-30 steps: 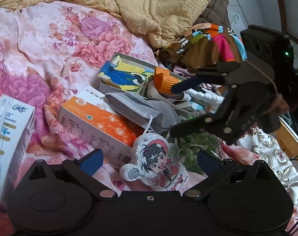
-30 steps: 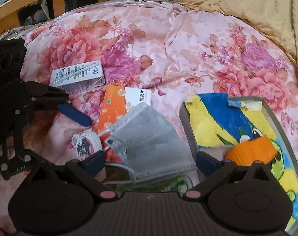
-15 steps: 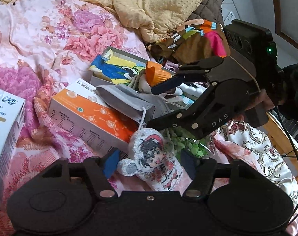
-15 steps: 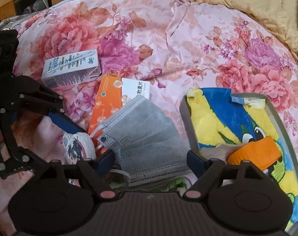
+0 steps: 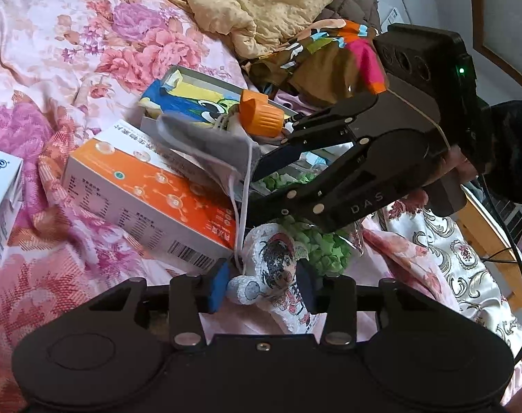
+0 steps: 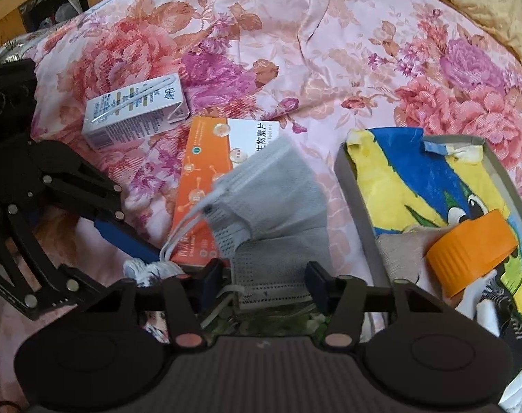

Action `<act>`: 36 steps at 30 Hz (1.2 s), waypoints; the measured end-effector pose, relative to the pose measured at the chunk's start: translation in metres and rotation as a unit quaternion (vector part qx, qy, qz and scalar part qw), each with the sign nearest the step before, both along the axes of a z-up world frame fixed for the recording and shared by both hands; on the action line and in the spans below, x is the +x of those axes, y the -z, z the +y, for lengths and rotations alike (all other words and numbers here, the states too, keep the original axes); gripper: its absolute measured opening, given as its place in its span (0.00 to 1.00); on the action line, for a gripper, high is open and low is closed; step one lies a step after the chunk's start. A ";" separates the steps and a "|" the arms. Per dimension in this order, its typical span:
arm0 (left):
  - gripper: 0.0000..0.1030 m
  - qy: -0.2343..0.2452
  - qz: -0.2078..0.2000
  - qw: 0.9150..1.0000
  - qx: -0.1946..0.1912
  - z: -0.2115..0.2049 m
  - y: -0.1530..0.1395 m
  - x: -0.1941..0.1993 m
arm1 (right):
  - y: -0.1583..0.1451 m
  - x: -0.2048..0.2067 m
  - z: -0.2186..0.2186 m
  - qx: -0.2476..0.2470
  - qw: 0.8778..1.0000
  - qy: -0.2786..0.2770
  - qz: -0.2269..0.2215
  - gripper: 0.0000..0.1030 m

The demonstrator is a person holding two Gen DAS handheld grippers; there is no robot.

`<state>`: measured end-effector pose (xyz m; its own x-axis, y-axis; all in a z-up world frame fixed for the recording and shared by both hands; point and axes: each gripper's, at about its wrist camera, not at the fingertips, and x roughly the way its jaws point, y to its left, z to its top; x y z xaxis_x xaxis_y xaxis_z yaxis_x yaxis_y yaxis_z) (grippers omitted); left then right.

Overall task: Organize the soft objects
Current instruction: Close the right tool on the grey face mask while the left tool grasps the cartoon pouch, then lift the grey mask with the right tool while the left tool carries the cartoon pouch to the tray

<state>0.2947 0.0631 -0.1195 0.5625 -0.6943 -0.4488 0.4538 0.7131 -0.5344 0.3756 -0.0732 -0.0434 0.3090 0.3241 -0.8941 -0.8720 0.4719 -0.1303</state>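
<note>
A: Report the surface under both grippers.

B: A pink floral quilt (image 6: 329, 51) lies under everything. A yellow blanket (image 5: 261, 0) is bunched far ahead of the left gripper (image 5: 262, 284).

A: Next largest item?

B: A shallow grey box (image 6: 353, 213) with a blue and yellow cartoon lining, ahead and to the right of the right gripper (image 6: 264, 284). An orange cap (image 6: 470, 251) lies inside it.

A: Other cartons?

B: An orange and white carton (image 5: 147, 203) lies ahead and left of the left gripper. A white milk carton (image 6: 133, 113) lies further off, ahead and left of the right gripper.

A: Location of the soft items?

B: A grey face mask (image 6: 271, 203) drapes over the orange and white carton, directly ahead of the right gripper; its lower edge sits between the jaws. A small white pouch (image 5: 274, 272) printed with a cartoon child lies between the left gripper's jaws. A bag of green bits (image 5: 326, 247) sits just beyond it, under the right gripper.

A: Gripper state?

B: Left gripper: jaws at a medium gap, closing around the pouch; pads appear at its sides, firm contact not confirmed. Right gripper: jaws at a medium gap, closing; the mask sits between them, pads not yet pressing on it.
</note>
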 end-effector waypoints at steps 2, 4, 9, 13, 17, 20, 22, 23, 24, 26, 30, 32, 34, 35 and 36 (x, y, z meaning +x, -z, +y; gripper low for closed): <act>0.38 0.001 0.003 1.000 -0.003 -0.001 0.000 0.001 | 0.000 -0.001 0.001 0.001 1.000 -0.001 0.004 0.43; 0.31 0.005 0.005 1.000 -0.005 -0.001 0.001 0.001 | 0.000 -0.003 0.002 0.002 1.000 -0.001 0.007 0.39; 0.21 0.026 0.014 0.999 -0.014 -0.004 0.001 0.002 | -0.001 -0.003 0.002 0.007 1.000 0.009 0.009 0.29; 0.21 0.031 0.020 0.999 -0.026 -0.004 0.003 0.003 | -0.001 0.000 -0.001 0.008 1.000 0.023 0.008 0.25; 0.35 0.041 0.037 0.998 -0.033 -0.007 0.007 0.006 | -0.001 0.000 -0.002 0.011 1.000 0.026 0.008 0.25; 0.41 0.049 0.048 0.997 -0.038 -0.012 0.011 0.008 | -0.001 0.000 -0.001 0.011 1.000 0.028 0.008 0.25; 0.45 0.055 0.055 0.996 -0.045 -0.016 0.014 0.010 | -0.001 0.001 -0.001 0.012 0.999 0.033 0.010 0.25; 0.46 0.056 0.059 0.995 -0.050 -0.018 0.016 0.012 | -0.001 0.001 -0.001 0.013 0.999 0.035 0.010 0.25; 0.46 0.057 0.063 0.995 -0.054 -0.019 0.017 0.013 | -0.001 0.001 -0.001 0.013 0.999 0.037 0.011 0.25; 0.45 0.058 0.065 0.995 -0.052 -0.021 0.016 0.013 | -0.001 0.001 -0.002 0.014 0.999 0.040 0.011 0.24; 0.29 0.060 0.056 0.996 -0.033 -0.025 0.011 0.008 | -0.001 0.001 -0.001 0.016 0.999 0.045 0.011 0.23; 0.26 0.062 0.052 0.996 -0.028 -0.026 0.008 0.007 | -0.001 0.000 -0.002 0.018 0.999 0.050 0.009 0.21; 0.23 0.065 0.047 0.996 -0.024 -0.027 0.005 0.005 | -0.001 0.000 -0.003 0.024 0.998 0.063 0.013 0.19; 0.21 0.067 0.043 0.997 -0.025 -0.027 0.003 0.004 | -0.001 0.001 -0.004 0.029 0.997 0.071 0.015 0.18; 0.20 0.067 0.039 0.997 -0.025 -0.028 0.001 0.004 | -0.001 0.001 -0.004 0.031 0.996 0.077 0.016 0.17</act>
